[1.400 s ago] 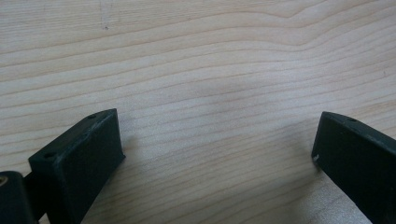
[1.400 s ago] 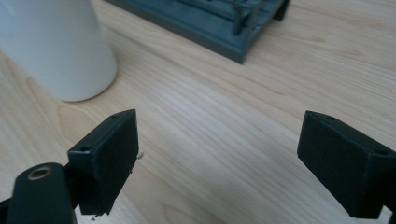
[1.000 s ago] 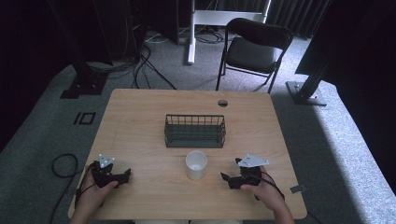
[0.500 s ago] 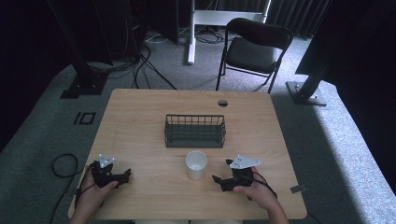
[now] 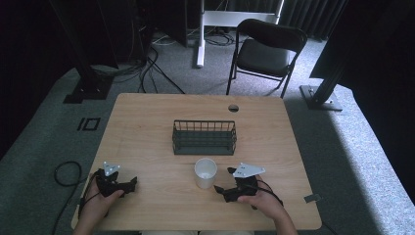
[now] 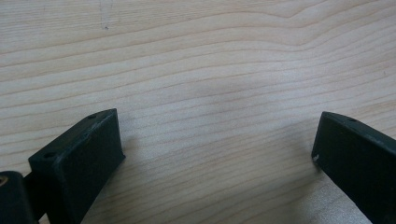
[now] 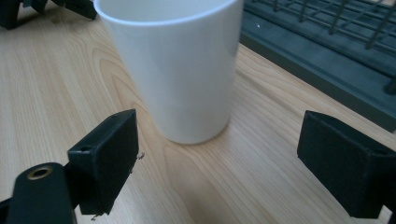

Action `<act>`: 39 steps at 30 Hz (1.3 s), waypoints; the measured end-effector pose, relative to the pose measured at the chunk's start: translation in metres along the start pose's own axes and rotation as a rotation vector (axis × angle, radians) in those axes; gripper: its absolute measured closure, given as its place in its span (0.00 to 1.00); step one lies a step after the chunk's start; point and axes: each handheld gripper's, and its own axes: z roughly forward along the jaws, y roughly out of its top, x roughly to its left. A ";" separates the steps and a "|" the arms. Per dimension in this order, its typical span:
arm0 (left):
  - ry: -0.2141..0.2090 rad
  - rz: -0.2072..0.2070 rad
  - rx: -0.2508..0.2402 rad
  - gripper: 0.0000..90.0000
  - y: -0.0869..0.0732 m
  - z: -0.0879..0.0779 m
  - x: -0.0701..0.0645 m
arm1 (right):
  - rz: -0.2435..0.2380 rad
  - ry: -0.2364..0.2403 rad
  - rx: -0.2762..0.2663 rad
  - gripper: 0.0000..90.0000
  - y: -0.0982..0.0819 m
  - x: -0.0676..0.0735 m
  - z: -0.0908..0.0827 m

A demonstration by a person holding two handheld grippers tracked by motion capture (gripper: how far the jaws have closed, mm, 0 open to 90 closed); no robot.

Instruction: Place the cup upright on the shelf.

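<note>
Cup: the white cup (image 5: 205, 172) stands upright on the tabletop, mouth up, near the middle of the near edge and just in front of the wire basket. In the right gripper view the cup (image 7: 175, 65) stands just ahead of my jaws, not yet between them, and I see no contact.

Right gripper: my right gripper (image 5: 219, 190) sits just to the right of the cup, pointing at it from low over the wood. Its 2 jaws are spread wide, wider than the cup, with bare tabletop between them (image 7: 217, 158).

Left gripper: my left gripper (image 5: 133, 183) rests toward the near left corner of the tabletop, well apart from the cup. Its 2 jaws stand wide with nothing between them (image 6: 217, 140).

Basket: the dark wire basket (image 5: 204, 137) sits at the middle of the tabletop, and I make out nothing in it. In the right gripper view its base (image 7: 317, 51) runs behind the cup.

Tabletop: light wood (image 5: 147, 127) with 1 round cable hole near the far edge.

Done so far: I judge only the approach is made, with the right jaws lined up on the cup.

Left to do: closing on the cup, lifting it and, I would guess, setting it in the basket; none of that has begun.
</note>
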 end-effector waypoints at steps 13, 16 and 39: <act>0.000 0.000 0.000 0.02 0.000 0.000 0.000 | -0.015 0.030 -0.053 0.14 0.013 0.010 0.013; 0.000 0.000 0.000 0.02 0.000 0.000 0.000 | -0.028 0.026 -0.062 0.15 0.016 0.011 0.015; 0.000 -0.001 0.000 0.02 0.000 0.000 0.000 | -0.034 0.025 -0.163 0.13 0.033 0.015 0.042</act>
